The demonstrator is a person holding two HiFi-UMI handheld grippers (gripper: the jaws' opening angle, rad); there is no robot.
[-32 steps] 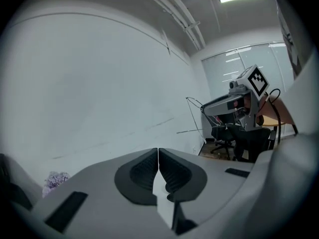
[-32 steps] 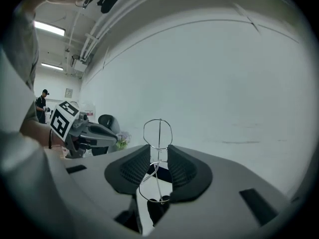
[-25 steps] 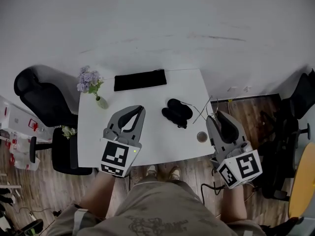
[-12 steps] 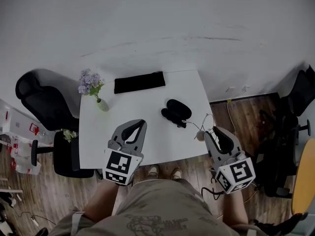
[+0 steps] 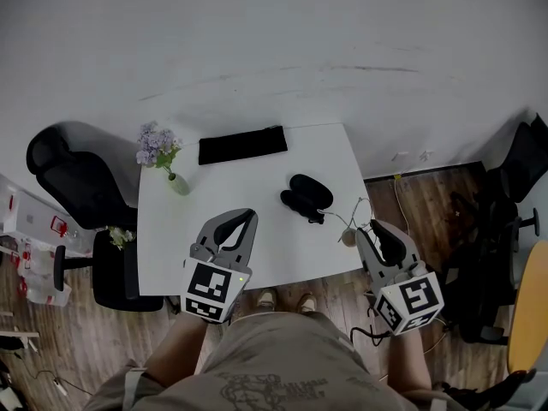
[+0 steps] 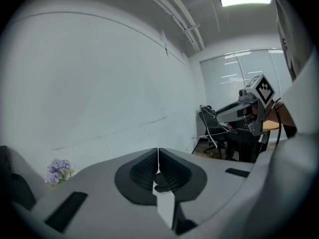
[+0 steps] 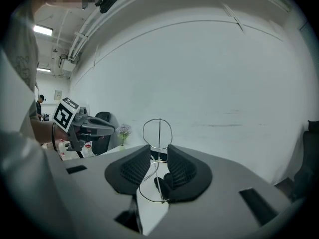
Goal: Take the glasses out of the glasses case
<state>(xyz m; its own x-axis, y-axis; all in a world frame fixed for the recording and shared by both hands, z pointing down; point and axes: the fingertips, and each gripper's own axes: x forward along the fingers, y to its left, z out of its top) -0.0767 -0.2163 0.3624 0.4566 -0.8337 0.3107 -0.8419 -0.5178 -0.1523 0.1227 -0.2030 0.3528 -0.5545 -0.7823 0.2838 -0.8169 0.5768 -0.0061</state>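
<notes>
The black glasses case (image 5: 306, 195) lies open on the white table (image 5: 257, 178), right of its middle; it also shows dark between the jaws in the right gripper view (image 7: 163, 184). The thin wire-framed glasses (image 5: 348, 235) hang off the table's right front corner, clamped in my right gripper (image 5: 370, 227). In the right gripper view one round lens ring of the glasses (image 7: 157, 132) stands above the pads of that gripper (image 7: 158, 152). My left gripper (image 5: 247, 216) hovers over the table's front edge, shut and empty, its pads touching (image 6: 158, 152).
A flat black pad (image 5: 243, 142) lies at the table's far edge, and a small vase of purple flowers (image 5: 159, 148) stands at the far left corner. Black office chairs stand left (image 5: 73, 178) and right (image 5: 514, 187) of the table. Wooden floor surrounds it.
Both grippers have drawn back toward me and sunk a little. The glasses came along in the right gripper, away from the case.
</notes>
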